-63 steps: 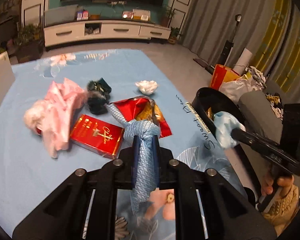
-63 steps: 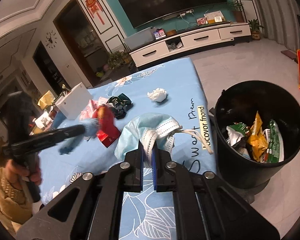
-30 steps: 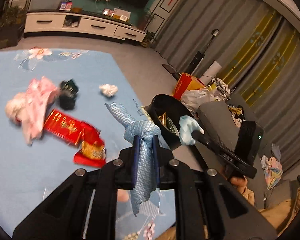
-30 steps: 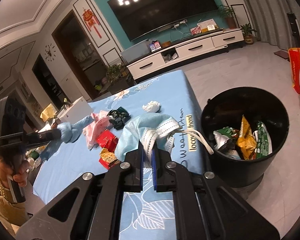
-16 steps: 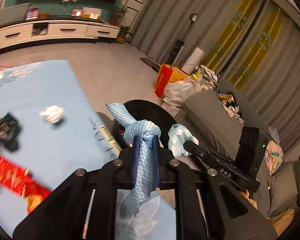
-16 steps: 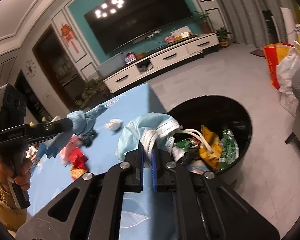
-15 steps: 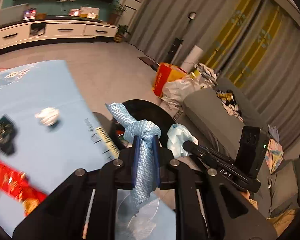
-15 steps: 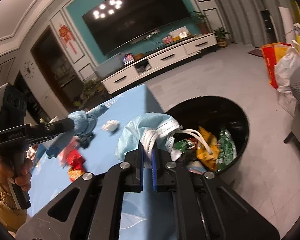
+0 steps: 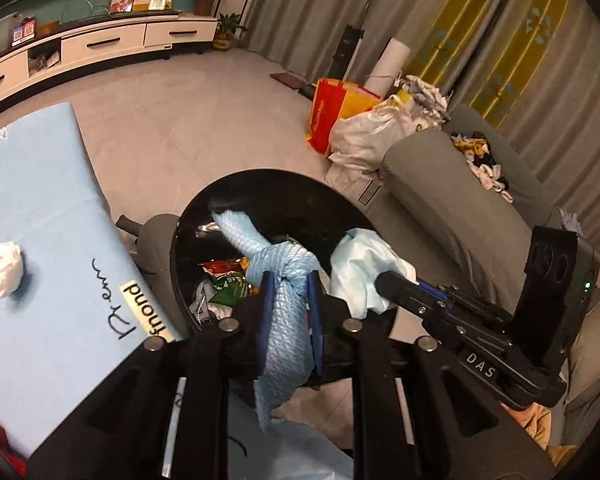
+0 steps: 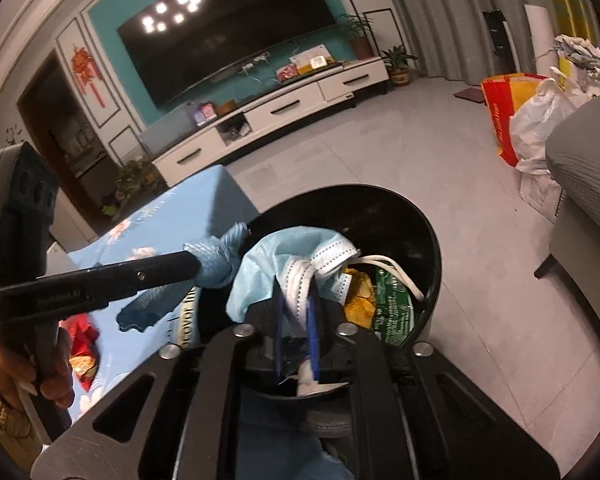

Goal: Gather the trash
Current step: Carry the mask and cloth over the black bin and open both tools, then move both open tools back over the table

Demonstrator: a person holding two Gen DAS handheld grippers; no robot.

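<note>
Over the black bin [image 9: 260, 176] my left gripper [image 9: 290, 280] still has a knotted blue cloth [image 9: 284, 264] between its fingers. Its jaws are opening, and the cloth fills the gap and touches both pads. My right gripper [image 10: 296, 292] hangs above the same bin [image 10: 432, 240]. Its jaws are opening too, and a light blue face mask [image 10: 288, 252] sits loosely between them with a dark gap beside it. Each view shows the other gripper close by: the left gripper [image 10: 196, 266] with the cloth [image 10: 216, 264], the right gripper [image 9: 380, 280] with the mask [image 9: 360, 264]. Snack wrappers lie inside the bin.
The blue-covered table [image 9: 40, 200] lies left of the bin, with a crumpled white tissue [image 9: 2, 264] and red wrappers [image 10: 80, 340] on it. A grey sofa [image 9: 460, 184] and shopping bags [image 9: 364, 128] stand behind the bin. A white TV cabinet [image 10: 284, 112] lines the far wall.
Both grippers have swung from the table to above the bin and dipped toward it. The gap between each pair of fingers has widened; the mask now sits looser.
</note>
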